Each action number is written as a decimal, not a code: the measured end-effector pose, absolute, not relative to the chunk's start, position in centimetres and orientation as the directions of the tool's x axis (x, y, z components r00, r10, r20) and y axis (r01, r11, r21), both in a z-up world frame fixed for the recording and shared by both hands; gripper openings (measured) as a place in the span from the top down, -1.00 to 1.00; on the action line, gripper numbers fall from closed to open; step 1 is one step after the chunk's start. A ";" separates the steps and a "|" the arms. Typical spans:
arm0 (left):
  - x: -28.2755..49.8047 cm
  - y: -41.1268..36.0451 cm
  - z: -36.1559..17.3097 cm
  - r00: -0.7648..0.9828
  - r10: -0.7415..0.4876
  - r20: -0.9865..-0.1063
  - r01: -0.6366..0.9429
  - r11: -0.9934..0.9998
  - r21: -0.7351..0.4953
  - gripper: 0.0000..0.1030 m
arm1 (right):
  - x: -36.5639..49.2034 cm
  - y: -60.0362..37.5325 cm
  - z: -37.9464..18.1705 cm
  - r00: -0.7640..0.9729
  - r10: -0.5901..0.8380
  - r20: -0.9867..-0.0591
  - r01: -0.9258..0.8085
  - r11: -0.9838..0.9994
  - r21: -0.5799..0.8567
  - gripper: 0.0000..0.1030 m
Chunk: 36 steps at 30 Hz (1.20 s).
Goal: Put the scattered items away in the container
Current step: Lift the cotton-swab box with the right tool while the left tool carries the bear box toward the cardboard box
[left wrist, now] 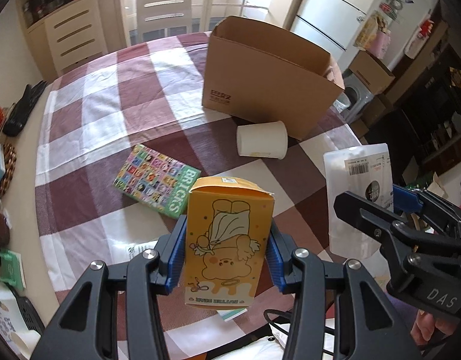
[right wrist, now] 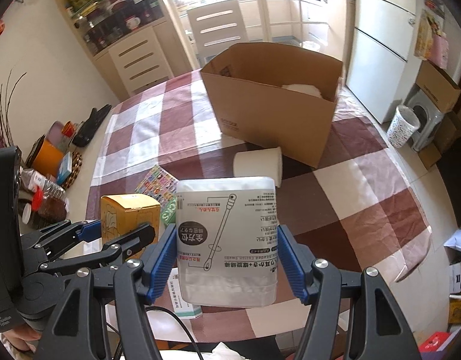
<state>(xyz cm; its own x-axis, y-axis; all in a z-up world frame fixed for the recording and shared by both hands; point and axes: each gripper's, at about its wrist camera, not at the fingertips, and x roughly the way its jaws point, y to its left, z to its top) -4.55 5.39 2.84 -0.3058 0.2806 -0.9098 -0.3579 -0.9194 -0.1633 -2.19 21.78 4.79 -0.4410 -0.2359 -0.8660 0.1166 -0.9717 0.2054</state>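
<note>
"BUTTER BEAR", upside down, bottom edge of yellow carton (left wrist: 229, 240), lower centre of left wrist view. "BRICKS", white letters on green side of colourful box (left wrist: 158, 181), centre left. "DAS" on black gripper body (left wrist: 440, 301), lower right. Barcode label on clear cotton-swab tub (left wrist: 361, 198); its small print is unreadable.

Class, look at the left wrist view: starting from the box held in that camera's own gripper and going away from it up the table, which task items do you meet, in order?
Yellow box in the left gripper → BRICKS box → white paper cup on its side → cardboard box.
</note>
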 end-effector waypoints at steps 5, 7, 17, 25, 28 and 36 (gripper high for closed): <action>-4.8 6.8 2.8 -0.293 0.291 -0.911 -0.397 -0.903 -0.161 0.08 | -2.1 23.1 4.9 -0.454 -0.213 -0.865 0.071 -0.977 0.203 -0.28; -4.9 7.4 2.9 -0.289 0.295 -0.911 -0.411 -0.898 -0.160 0.08 | -2.2 23.6 4.9 -0.458 -0.205 -0.865 0.056 -0.978 0.202 -0.28; -5.4 10.2 3.2 -0.272 0.314 -0.910 -0.466 -0.870 -0.161 0.08 | -2.4 26.0 5.1 -0.477 -0.176 -0.861 -0.007 -0.979 0.204 -0.28; -6.3 11.8 3.9 -0.283 0.317 -0.905 -0.491 -0.859 -0.147 0.07 | -3.4 27.3 5.7 -0.495 -0.165 -0.853 -0.028 -0.978 0.205 -0.28; -6.8 12.1 4.3 -0.288 0.315 -0.904 -0.491 -0.860 -0.143 0.08 | -4.0 27.5 6.0 -0.501 -0.166 -0.849 -0.025 -0.978 0.206 -0.28; -8.4 12.3 5.3 -0.310 0.311 -0.898 -0.478 -0.868 -0.135 0.08 | -5.7 27.4 6.6 -0.511 -0.175 -0.842 -0.009 -0.978 0.209 -0.28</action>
